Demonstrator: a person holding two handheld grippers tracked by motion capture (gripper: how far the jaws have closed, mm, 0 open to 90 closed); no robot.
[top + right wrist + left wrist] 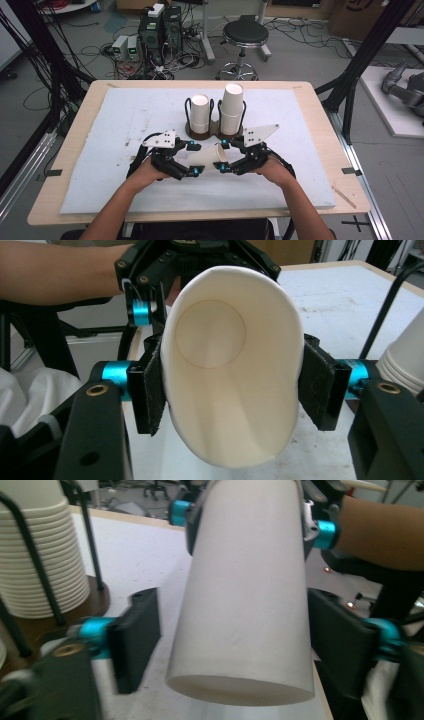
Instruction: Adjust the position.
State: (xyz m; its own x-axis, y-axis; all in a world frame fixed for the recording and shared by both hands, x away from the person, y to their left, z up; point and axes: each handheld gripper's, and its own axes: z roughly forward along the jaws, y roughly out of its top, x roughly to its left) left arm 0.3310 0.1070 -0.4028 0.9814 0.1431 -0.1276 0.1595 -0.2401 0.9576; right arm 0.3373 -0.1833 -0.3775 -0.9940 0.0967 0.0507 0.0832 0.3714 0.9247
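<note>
Forearms (117, 205) over white mat (120, 120); grey, seemingly cable-strewn floor (300, 55) beyond

Soft, even light from overhead — shadows on the white foam-covered table (125, 115) stay faint. The high view is slightly soft; the left gripper view blurs at its lower corners — the right gripper view is crisp.

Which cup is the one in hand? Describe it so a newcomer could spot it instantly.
Start at the white mat covering the table, then find the wire rack with two upright cup stacks at its middle. Just in front of it, the single paper cup lies sideways between the left tongs and right tongs. It alone is tipped over, its rim squeezed oval.
</note>
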